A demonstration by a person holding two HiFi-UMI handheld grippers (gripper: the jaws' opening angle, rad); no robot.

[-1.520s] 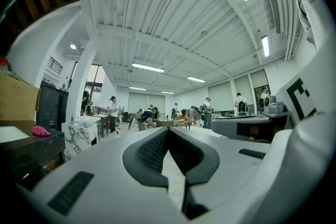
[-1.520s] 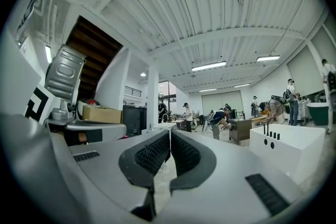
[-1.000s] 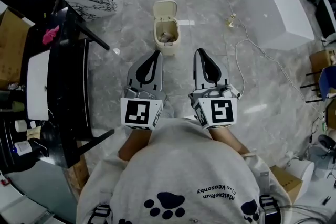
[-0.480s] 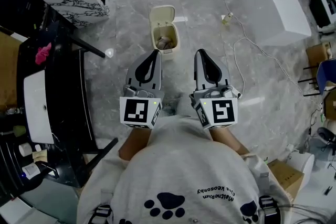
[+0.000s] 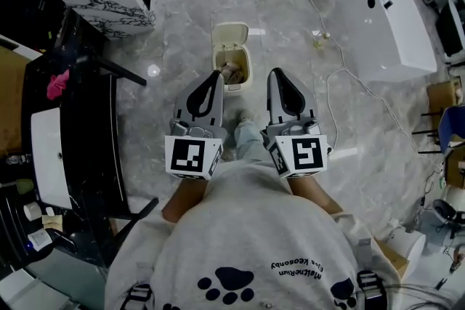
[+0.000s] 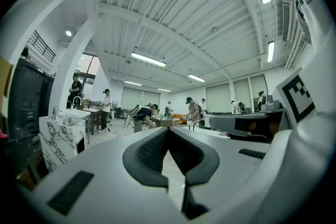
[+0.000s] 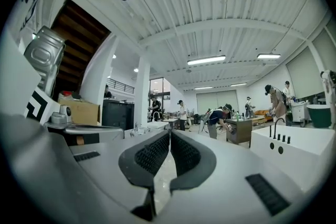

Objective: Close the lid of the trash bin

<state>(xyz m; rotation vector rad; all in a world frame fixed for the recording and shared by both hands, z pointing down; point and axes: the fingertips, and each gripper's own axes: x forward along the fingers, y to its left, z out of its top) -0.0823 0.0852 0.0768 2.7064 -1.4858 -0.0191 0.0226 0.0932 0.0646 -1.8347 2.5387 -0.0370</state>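
I am holding both grippers out level in front of my chest. The left gripper point(image 5: 216, 75) is sitting with its jaws pressed together, pads meeting and nothing between them. The right gripper point(image 5: 276, 73) is doing the same, closed on nothing. Both gripper views are looking out across the room rather than down, so neither is showing the bin.

Between the two grippers, my foot point(image 5: 243, 131) is showing on the grey stone floor point(image 5: 182, 25). Just past the tips, the trash bin point(image 5: 248, 67) is standing on that floor. From the head view, the left gripper's tip is overlapping the bin's near left corner, though I judge it is hanging above the bin rather than touching it. The lid point(image 5: 229, 33) is standing up on the far side of the bin, fully open, and rubbish is showing inside.

As I read it, no part of the closing is done yet, and I am only getting within reach. What I am expecting to do is lower a gripper, get it behind the lid, tip the lid toward me, and press it flat onto the rim.

Farther off, a cable point(image 5: 340, 76) is trailing across the floor to the right, well apart from the bin.
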